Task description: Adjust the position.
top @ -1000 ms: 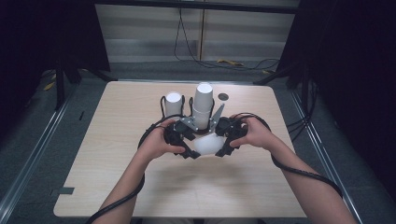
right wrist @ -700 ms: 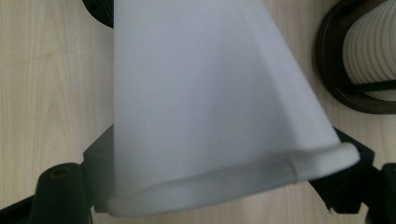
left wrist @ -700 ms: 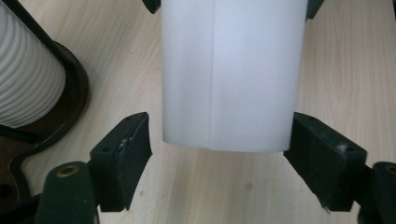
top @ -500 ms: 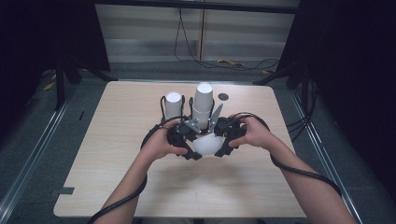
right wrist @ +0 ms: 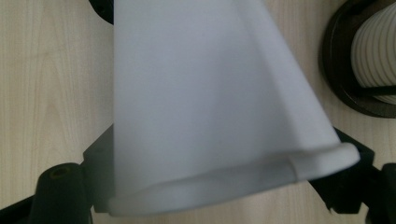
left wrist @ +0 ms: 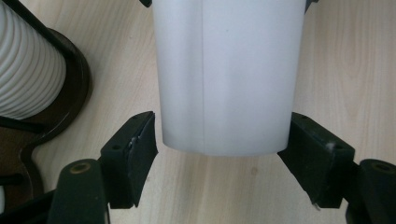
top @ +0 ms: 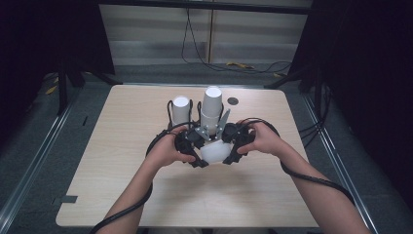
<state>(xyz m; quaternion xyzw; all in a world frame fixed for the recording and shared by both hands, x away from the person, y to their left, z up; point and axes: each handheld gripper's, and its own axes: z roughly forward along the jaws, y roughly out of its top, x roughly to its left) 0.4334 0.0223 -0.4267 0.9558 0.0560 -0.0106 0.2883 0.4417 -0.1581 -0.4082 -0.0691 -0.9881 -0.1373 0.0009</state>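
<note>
A white paper cup (top: 214, 151) lies on its side between my two grippers near the middle of the table (top: 122, 146). My left gripper (top: 197, 152) comes in from the left. Its jaws press both sides of the cup (left wrist: 226, 74) at the narrow base end, my left gripper (left wrist: 222, 119) shut on it. From the right, my right gripper (top: 230, 150) takes the rolled rim end of the cup (right wrist: 205, 102). My right gripper (right wrist: 229, 140) is shut there, its fingers partly hidden under the rim.
Two stacks of white ribbed cups stand in black wire holders just behind the grippers: a short stack (top: 181, 109) and a taller stack (top: 212, 105). A small dark disc (top: 233, 101) lies behind them. The ribbed stack (left wrist: 28, 70) is close on the left.
</note>
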